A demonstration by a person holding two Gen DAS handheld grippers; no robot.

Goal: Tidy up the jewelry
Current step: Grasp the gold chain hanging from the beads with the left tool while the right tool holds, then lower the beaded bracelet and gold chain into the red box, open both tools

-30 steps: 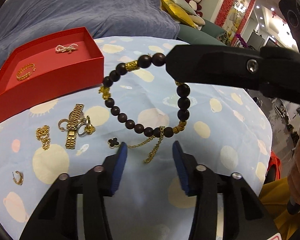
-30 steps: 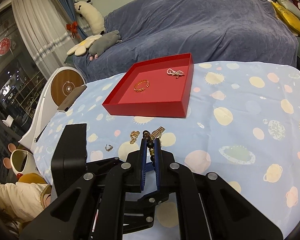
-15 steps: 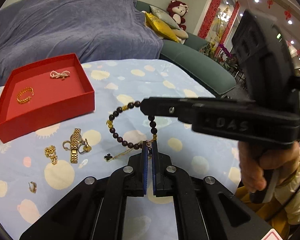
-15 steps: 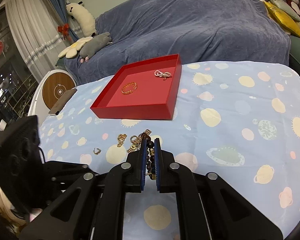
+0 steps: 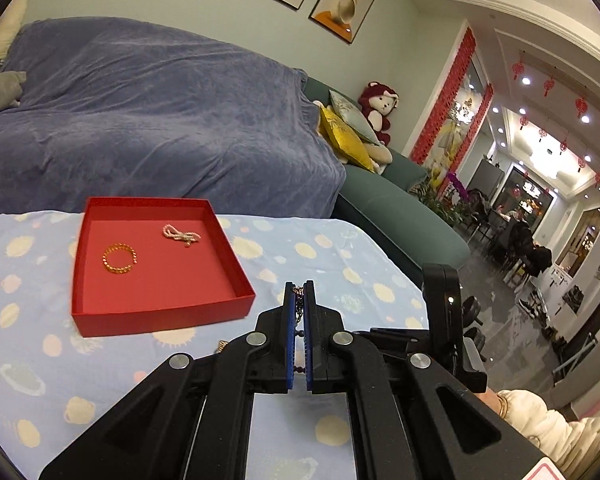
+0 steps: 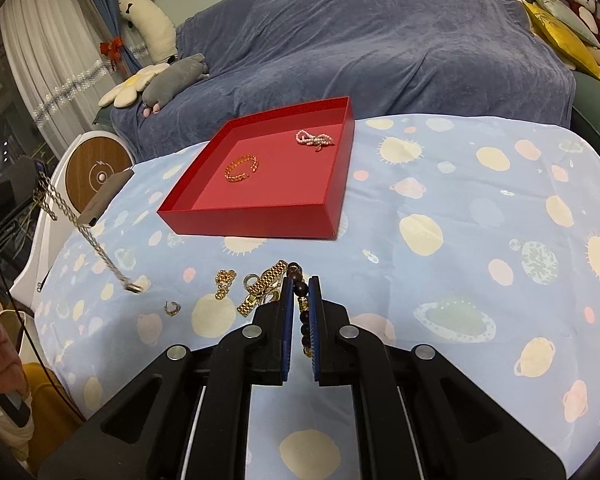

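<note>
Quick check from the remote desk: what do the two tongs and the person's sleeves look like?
Both the left tongs and right tongs are matte black plastic frames with round silver pivot bolts and blue ribbed pads lining the fingers. A cream sleeve with a gold bangle at its cuff shows behind the right tool, and black cables hang near the left one.

On the desk point(image 6: 460, 208), a tray point(image 6: 260, 224) holding two bracelets sits behind loose jewelry point(image 6: 260, 284), before the sofa point(image 6: 380, 40).
</note>
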